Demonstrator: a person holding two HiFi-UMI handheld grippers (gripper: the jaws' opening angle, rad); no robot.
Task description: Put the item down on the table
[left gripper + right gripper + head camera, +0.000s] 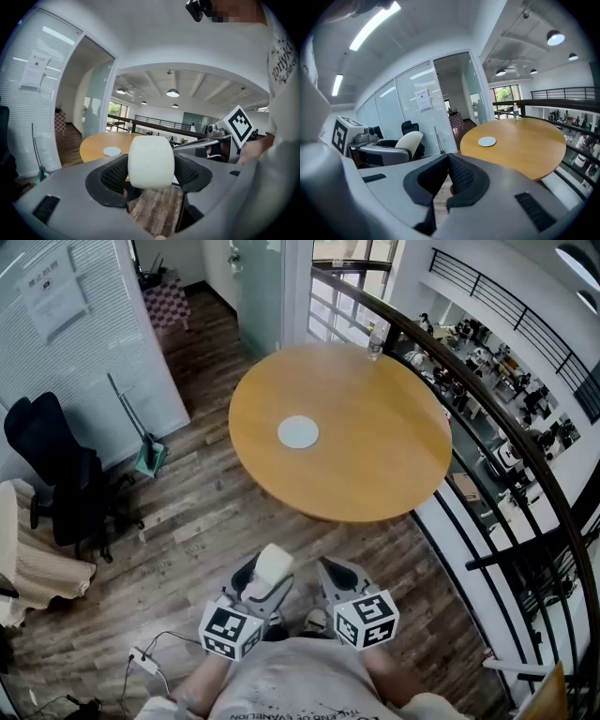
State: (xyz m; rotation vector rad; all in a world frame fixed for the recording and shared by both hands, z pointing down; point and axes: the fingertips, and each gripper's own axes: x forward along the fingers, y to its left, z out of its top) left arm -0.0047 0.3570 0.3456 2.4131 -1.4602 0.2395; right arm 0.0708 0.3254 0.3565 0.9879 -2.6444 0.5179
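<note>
Fingers [111, 177] of left gripper [266, 587] clenched on the item [151, 161]: a pale, off-white block with rounded corners, gripped at its 2 sides between the dark meshed pads. Its top pokes out past the fingertips. Item held low in front of the person's torso, over the wood floor [216, 521], well short of the table [375, 465] and not touching it.

Right gripper [330, 576] just beside the left, at about the same height. Its 2 fingers [461, 176] pressed together with nothing between them. Marker cubes of both grippers sit nearest the person's shirt.

Surroundings, left to right:
- Black office chair [58, 479] by the blinds-covered glass wall.
- Broom and green dustpan [147, 452] leaning at that wall.
- White power strip [143, 662] with cable on the floor, near the person's left side.
- Round wooden table ahead, 1 white disc [298, 431] lying flat near its middle.
- Clear bottle [375, 339] upright at the table's far edge.
- Dark curved railing [506, 442] along the table's right side, lower office level visible beyond.
</note>
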